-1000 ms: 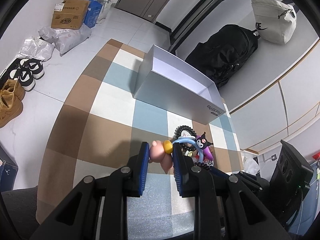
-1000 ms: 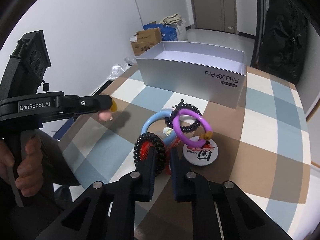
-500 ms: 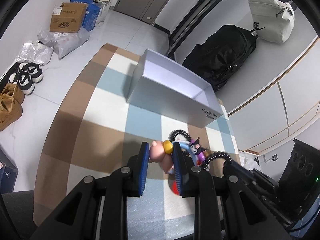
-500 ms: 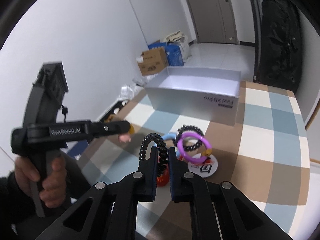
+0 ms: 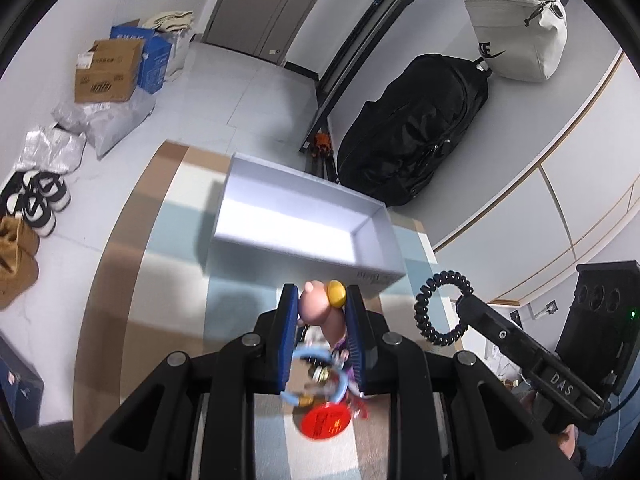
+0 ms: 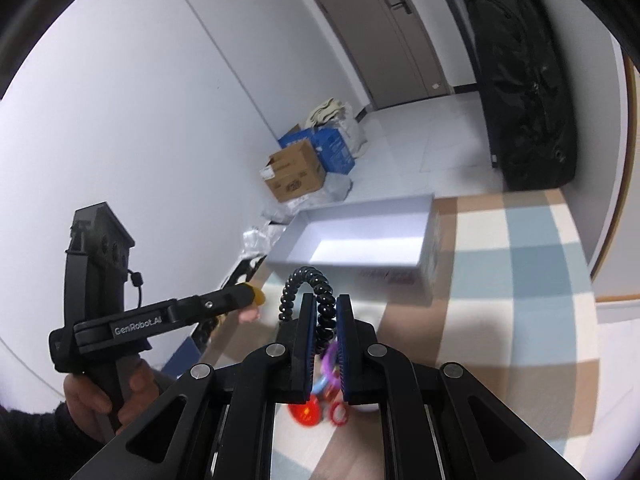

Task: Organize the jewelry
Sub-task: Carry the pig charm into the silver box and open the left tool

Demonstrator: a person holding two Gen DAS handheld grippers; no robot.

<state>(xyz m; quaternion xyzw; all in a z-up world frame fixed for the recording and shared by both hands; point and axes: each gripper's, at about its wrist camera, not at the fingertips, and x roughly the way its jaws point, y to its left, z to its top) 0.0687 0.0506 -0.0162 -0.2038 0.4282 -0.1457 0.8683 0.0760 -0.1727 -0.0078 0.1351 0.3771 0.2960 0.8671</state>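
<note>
both tools loaded near the white box

left tool pinches a pink pig charm, right tool grips a black coil band.

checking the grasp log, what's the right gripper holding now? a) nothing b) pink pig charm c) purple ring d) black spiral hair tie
d: the right gripper is shut on the black spiral hair tie, lifted above the table, while the pink pig charm sits in the left gripper.
</note>
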